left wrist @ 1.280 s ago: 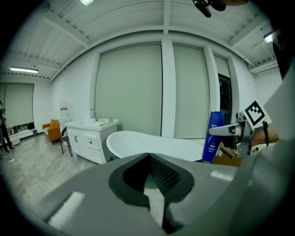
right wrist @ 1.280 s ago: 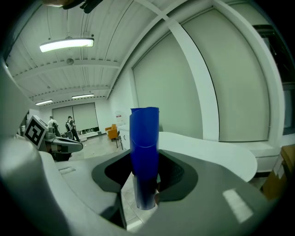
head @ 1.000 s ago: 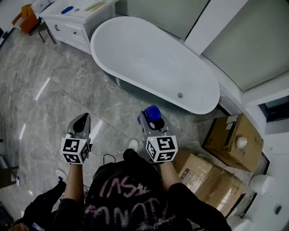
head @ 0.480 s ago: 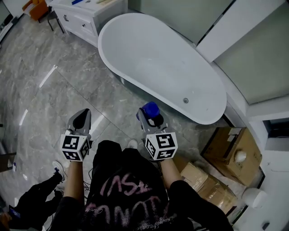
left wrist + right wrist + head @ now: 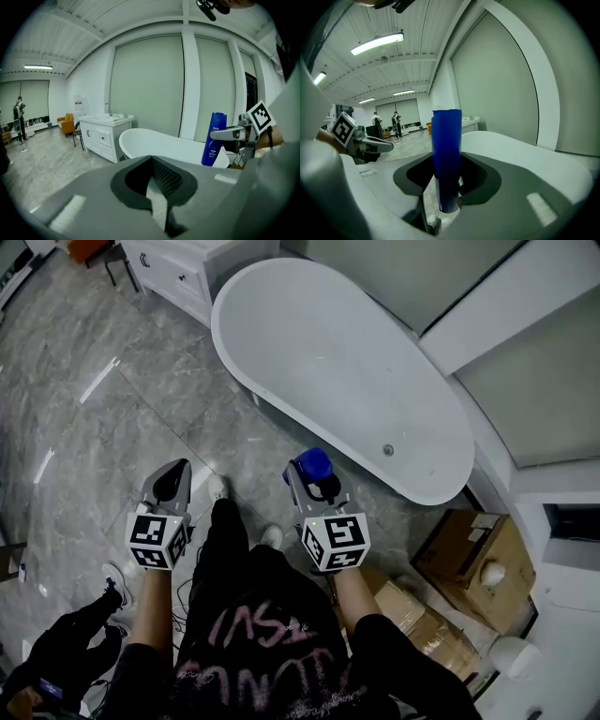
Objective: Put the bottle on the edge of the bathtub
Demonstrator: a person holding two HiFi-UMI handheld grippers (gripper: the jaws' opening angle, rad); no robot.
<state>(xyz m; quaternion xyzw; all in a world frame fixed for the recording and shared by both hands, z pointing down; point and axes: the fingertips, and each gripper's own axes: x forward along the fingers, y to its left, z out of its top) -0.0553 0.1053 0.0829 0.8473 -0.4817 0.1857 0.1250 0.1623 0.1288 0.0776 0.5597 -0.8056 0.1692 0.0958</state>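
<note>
carry step: right gripper point(image 5: 313, 486) pinches tall blue plastic bottle point(image 5: 446, 154); left gripper point(image 5: 171, 482) jaws seemingly pressed together, empty. next: reach white oval bathtub point(image 5: 246, 371) rim, set bottle upright.

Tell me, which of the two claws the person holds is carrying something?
The right gripper: a blue bottle stands upright, clamped between its jaws. The left gripper, in the person's other hand, has its jaws together with nothing between them.
</note>
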